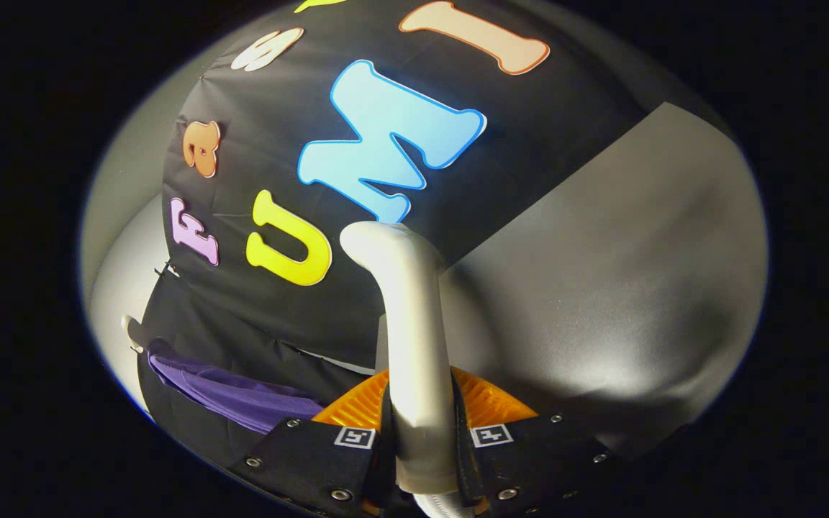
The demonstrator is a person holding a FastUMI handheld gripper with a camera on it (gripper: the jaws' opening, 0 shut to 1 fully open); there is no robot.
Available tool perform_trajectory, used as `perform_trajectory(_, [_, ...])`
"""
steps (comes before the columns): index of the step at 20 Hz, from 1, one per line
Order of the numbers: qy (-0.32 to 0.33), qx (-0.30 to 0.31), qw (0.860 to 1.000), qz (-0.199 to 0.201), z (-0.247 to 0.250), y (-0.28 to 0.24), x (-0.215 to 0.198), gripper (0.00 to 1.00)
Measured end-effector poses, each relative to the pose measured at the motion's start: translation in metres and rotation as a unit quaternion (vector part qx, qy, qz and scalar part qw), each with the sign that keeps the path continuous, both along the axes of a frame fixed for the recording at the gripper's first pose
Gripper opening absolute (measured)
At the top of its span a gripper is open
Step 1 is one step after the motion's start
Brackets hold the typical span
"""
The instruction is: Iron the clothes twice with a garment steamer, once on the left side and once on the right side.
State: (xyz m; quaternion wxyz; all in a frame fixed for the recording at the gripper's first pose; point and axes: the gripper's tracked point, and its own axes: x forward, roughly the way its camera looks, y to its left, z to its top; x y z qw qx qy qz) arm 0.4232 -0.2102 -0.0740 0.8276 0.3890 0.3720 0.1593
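My gripper point(422, 439) is shut on the garment steamer point(411, 338), a pale grey handle that rises between the two fingers and bends over at its top. Both fingers press on its lower part. A purple garment point(234, 392) hangs low beside the fingers, against the black cloth wall, with a pale hanger hook point(132, 332) just past its end. The steamer's head points away from the garment, up toward the wall. The whole view is tilted.
The black cloth booth wall point(529, 122) stands beyond the steamer. A smooth grey panel point(623, 273) lies on the other side of the steamer from the garment. A pale grey surface point(116, 216) borders the cloth beyond the garment.
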Motion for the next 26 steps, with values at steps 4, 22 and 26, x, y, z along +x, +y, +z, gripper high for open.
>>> perform_trajectory(4, [-0.033, -0.030, 0.999, -0.020, 0.014, 0.010, -0.043, 0.33])
perform_trajectory(22, [-0.135, -0.167, 0.968, -0.132, 0.081, 0.140, -0.229, 0.33])
perform_trajectory(26, [-0.176, -0.195, 0.951, -0.161, 0.105, 0.178, -0.229, 0.33])
